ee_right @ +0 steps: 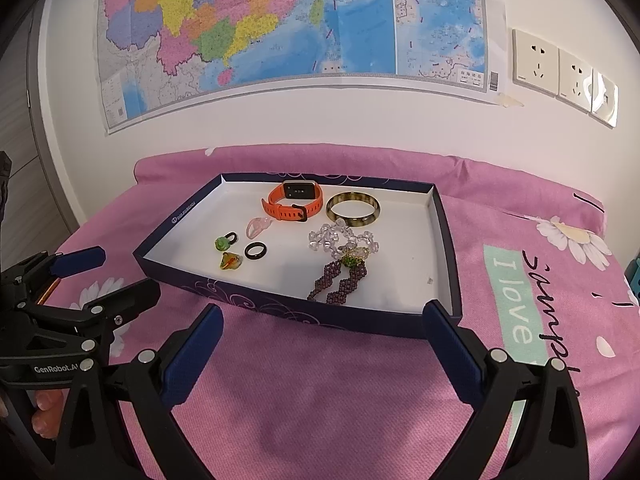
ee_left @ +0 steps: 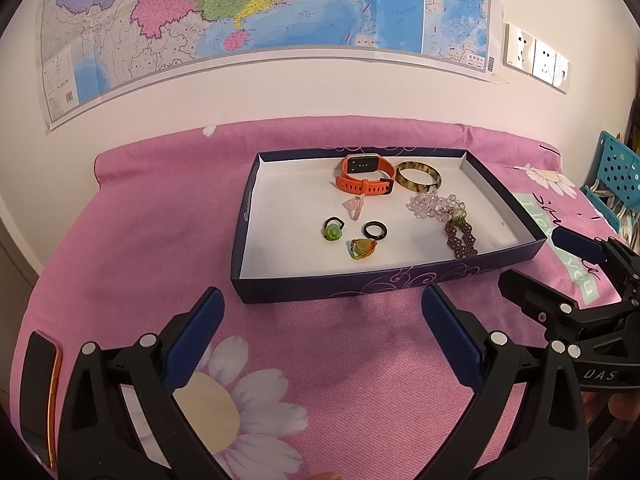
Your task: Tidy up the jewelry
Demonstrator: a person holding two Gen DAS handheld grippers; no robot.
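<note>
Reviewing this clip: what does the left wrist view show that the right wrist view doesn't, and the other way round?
Only the left wrist view shows the teal perforated basket at the right edge and the whole dark phone-like slab beside the left gripper. Only the right wrist view shows fingers on the handle and the grey panel at far left. Both show the navy tray, orange watch, bangle, rings, beaded pieces, wall map and open right gripper.

Left gripper (ee_left: pixel 322 304) fingers (ee_left: pixel 200 332) spread wide before the box lid (ee_left: pixel 360 280) holding jewelry (ee_left: pixel 366 178).
</note>
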